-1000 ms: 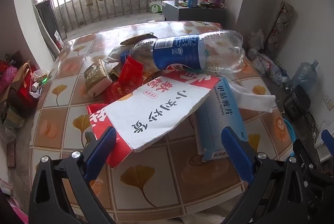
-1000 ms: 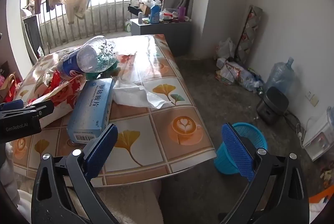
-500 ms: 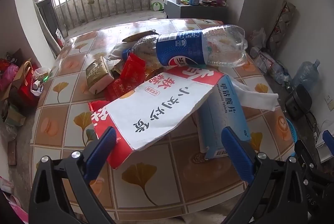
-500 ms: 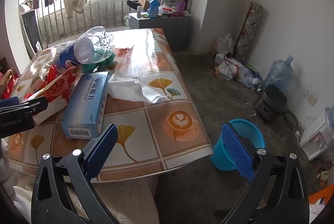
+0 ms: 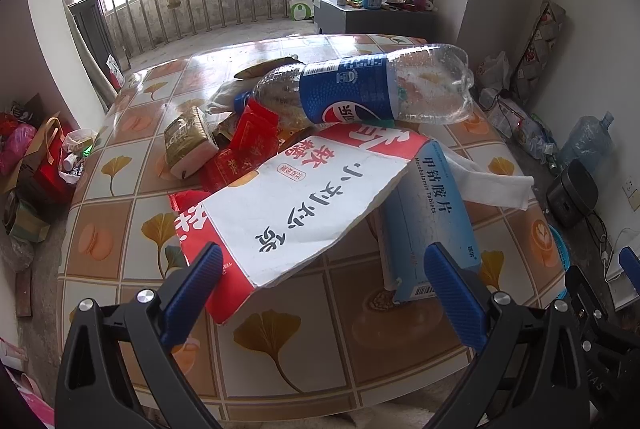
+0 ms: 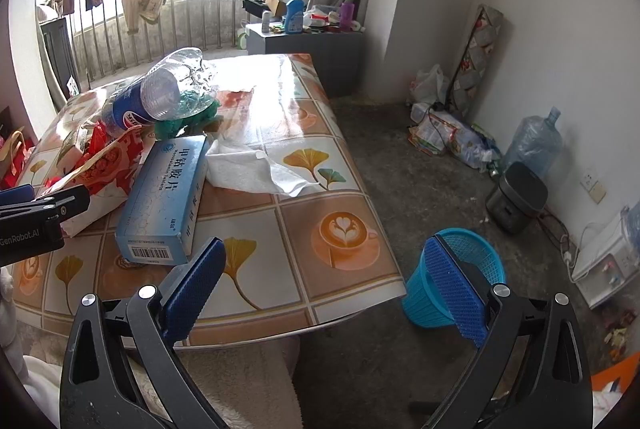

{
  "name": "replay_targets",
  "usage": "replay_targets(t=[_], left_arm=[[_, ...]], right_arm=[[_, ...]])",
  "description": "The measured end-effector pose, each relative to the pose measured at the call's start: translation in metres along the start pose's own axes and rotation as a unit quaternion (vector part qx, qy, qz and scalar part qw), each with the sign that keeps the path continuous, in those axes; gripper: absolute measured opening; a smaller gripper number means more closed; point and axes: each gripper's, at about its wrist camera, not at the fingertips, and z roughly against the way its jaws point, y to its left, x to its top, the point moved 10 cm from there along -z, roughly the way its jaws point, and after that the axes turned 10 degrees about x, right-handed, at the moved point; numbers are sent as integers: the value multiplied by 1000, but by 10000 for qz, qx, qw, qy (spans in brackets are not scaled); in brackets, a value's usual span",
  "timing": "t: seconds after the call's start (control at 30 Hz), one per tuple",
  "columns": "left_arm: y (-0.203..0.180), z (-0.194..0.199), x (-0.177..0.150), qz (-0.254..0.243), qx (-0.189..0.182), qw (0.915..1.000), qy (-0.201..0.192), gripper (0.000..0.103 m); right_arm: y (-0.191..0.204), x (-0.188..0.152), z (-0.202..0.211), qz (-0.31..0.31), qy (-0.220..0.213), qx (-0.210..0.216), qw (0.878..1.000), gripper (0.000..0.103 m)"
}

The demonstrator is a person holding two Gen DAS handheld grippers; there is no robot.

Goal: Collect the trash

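Observation:
Trash is piled on a tiled table (image 5: pixel 280 341): an empty Pepsi bottle (image 5: pixel 360 89) lies on top, over a red-and-white paper bag (image 5: pixel 296 205), a blue tablet box (image 5: pixel 432 213), a white tissue (image 5: pixel 492 181), red wrappers (image 5: pixel 248 145) and a gold packet (image 5: pixel 188 137). My left gripper (image 5: pixel 320 293) is open and empty, just short of the bag's near edge. My right gripper (image 6: pixel 324 293) is open and empty above the table's near right corner. The box (image 6: pixel 164 197), tissue (image 6: pixel 256 169) and bottle (image 6: pixel 156 101) also show there. A blue mesh bin (image 6: pixel 416 301) stands on the floor.
The floor right of the table holds a dark cooker (image 6: pixel 516 197), a water jug (image 6: pixel 532 141) and bags (image 6: pixel 444 133). A cluttered cabinet (image 6: pixel 304 41) stands behind the table. Bags (image 5: pixel 36 157) sit on the floor at the left.
Both grippers have drawn back and risen slightly, so the table looks a little farther away. Nothing on the table has moved. Both stay open.

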Motion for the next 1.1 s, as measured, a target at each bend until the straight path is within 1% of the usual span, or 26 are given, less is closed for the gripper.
replay_targets(t=[1.1], left_arm=[[1, 2, -2, -10, 11, 10000, 5, 99]], right_arm=[[-3, 1, 0, 24, -47, -34, 10000, 95]])
